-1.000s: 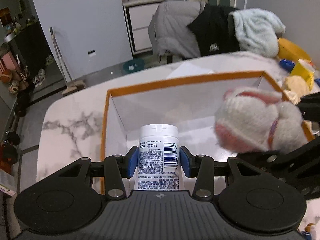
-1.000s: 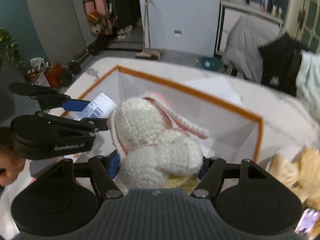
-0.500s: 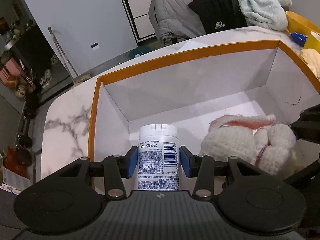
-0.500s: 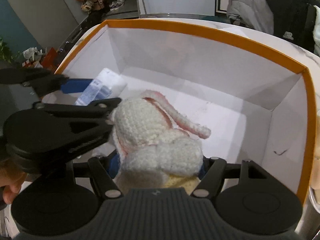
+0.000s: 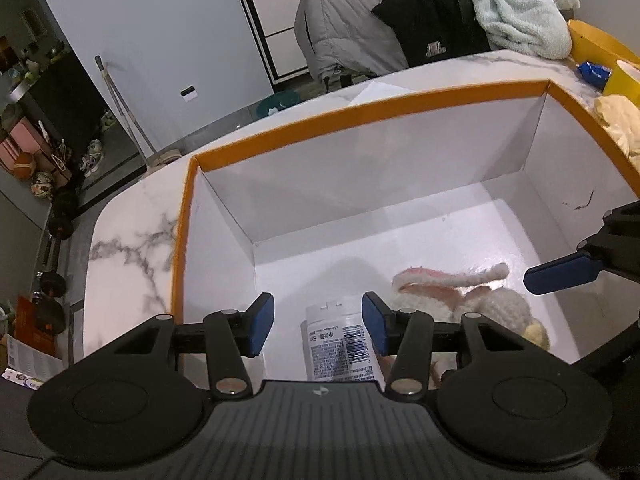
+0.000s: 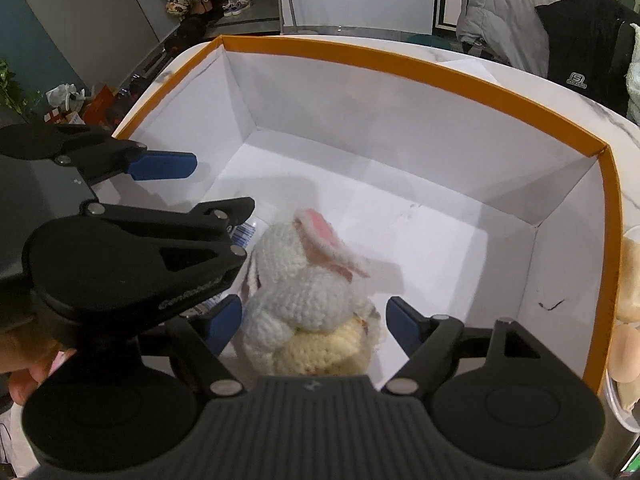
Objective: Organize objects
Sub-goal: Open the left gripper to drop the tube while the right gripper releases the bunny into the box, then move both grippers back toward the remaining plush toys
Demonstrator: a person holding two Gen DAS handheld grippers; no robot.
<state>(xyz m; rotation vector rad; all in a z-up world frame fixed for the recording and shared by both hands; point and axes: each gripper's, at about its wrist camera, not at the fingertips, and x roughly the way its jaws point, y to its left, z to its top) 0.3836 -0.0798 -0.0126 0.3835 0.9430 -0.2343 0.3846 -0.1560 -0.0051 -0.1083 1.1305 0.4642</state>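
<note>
A white box with an orange rim [image 5: 360, 114] [image 6: 400, 64] stands on the marble table. A white bottle with a printed label [image 5: 340, 340] lies on the box floor, just under my open left gripper [image 5: 318, 322]. A crocheted white rabbit [image 6: 304, 284] [image 5: 472, 300] lies on the box floor beside the bottle. My right gripper [image 6: 314, 324] is open around it, its blue pads apart from the toy. The left gripper also shows in the right wrist view [image 6: 168, 188], where it hides most of the bottle.
Yellow containers and a blue packet [image 5: 596, 72] sit on the table right of the box, with pale soft items [image 6: 628, 300] near its right wall. Jackets and a towel [image 5: 520, 12] hang on chairs behind. The floor drops off beyond the table's left edge.
Both grippers lowered into the box and opened. The bottle left the left gripper and lies on the floor. The rabbit left the right gripper and rests beside it.
</note>
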